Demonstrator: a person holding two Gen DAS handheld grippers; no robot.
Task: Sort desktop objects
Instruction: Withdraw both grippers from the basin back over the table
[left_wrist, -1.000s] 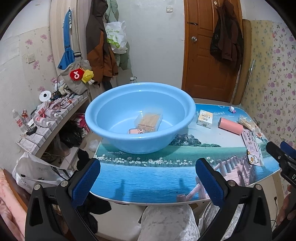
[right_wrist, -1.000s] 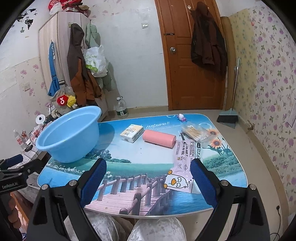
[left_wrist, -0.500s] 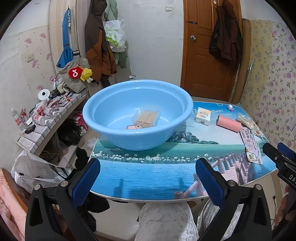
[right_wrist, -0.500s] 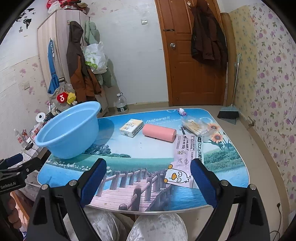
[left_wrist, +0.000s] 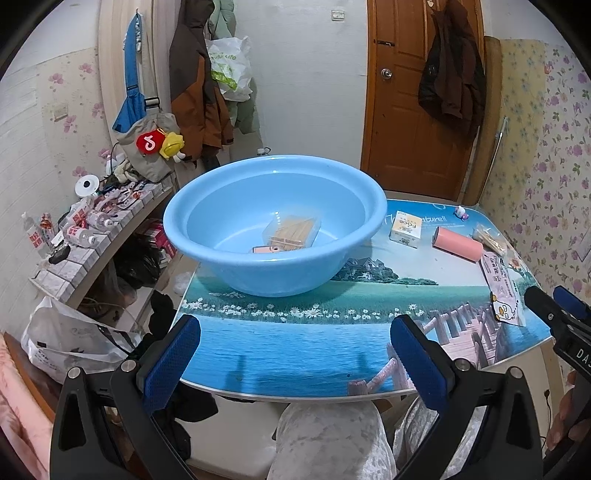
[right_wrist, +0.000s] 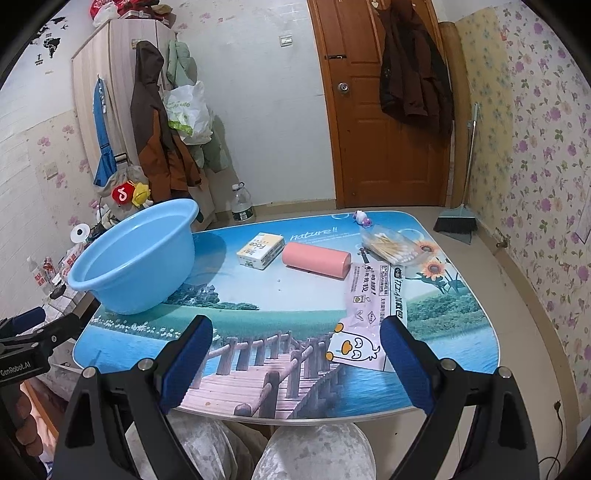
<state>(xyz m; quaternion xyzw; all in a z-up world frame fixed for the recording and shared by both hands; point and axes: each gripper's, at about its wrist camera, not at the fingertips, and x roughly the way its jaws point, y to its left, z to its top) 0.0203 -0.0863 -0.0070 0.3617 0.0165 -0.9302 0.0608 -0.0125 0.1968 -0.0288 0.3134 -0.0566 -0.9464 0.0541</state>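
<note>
A light blue basin (left_wrist: 273, 206) (right_wrist: 136, 258) stands on the left of the picture-printed table (left_wrist: 295, 332). Inside it lie a clear box of wooden sticks (left_wrist: 293, 230) and a small pink item (left_wrist: 267, 249). On the table to the right lie a tissue pack (right_wrist: 260, 249), a pink roll (right_wrist: 316, 258), a clear bag of cotton swabs (right_wrist: 389, 245), a printed packet (right_wrist: 369, 314) and a tiny toy (right_wrist: 361, 218). My left gripper (left_wrist: 295, 358) hangs open over the table's near edge. My right gripper (right_wrist: 295, 362) is open too, empty, just before the packet.
A shelf (left_wrist: 92, 236) crowded with small bottles runs along the left wall, with bags (left_wrist: 70, 339) on the floor below. Coats hang on a wardrobe (right_wrist: 147, 129) and on the door (right_wrist: 410, 74). A broom (right_wrist: 458, 218) leans at the right. The person's knees (right_wrist: 295, 454) are under the table's near edge.
Both views tilt slightly, so the table and basin sit a little differently in frame. No object has moved and both grippers stay open.
</note>
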